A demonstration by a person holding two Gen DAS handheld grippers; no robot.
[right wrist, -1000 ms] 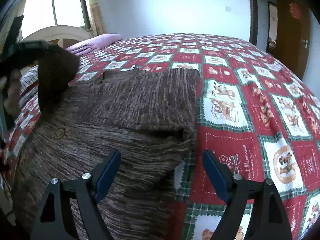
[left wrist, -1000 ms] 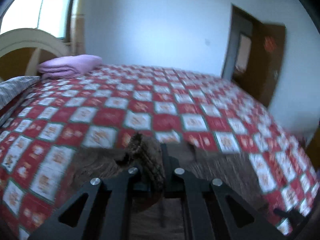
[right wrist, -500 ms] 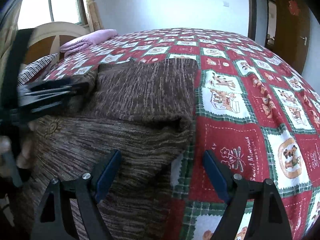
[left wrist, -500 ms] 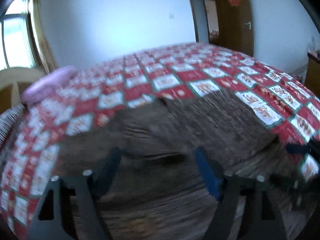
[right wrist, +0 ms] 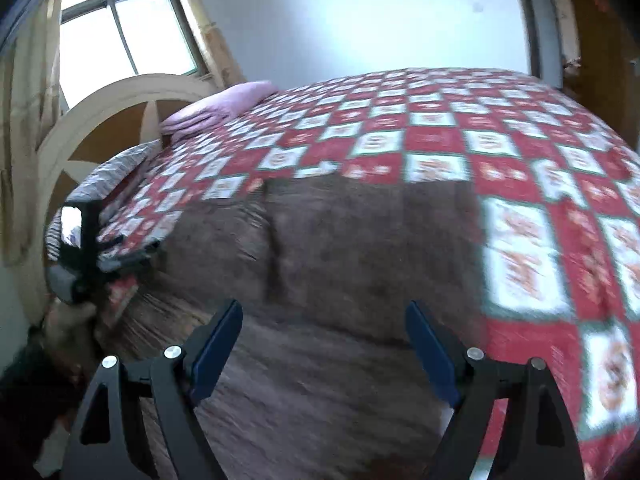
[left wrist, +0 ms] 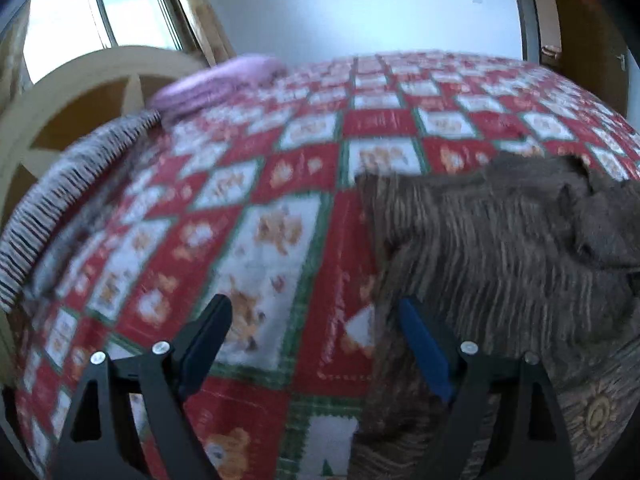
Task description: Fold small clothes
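A brown knit garment (right wrist: 352, 248) lies flat on the red-and-white checked bedspread (right wrist: 520, 216), with parts folded in over its middle. In the left wrist view the garment (left wrist: 500, 248) fills the right half. My left gripper (left wrist: 316, 344) is open and empty, over the garment's left edge and the bedspread (left wrist: 256, 240). My right gripper (right wrist: 324, 344) is open and empty, low over the garment's near part. The left gripper also shows at the left edge of the right wrist view (right wrist: 80, 256), held in a hand.
A folded pink blanket (left wrist: 216, 84) and a striped pillow (left wrist: 76, 184) lie at the head of the bed by the arched cream headboard (right wrist: 120, 120). A window (right wrist: 120, 36) is behind it. A brown door (right wrist: 600, 28) stands at the far right.
My left gripper has let go of the garment part it held, opened, and swung left to the garment's left edge. My right gripper stayed open and shifted over the garment.
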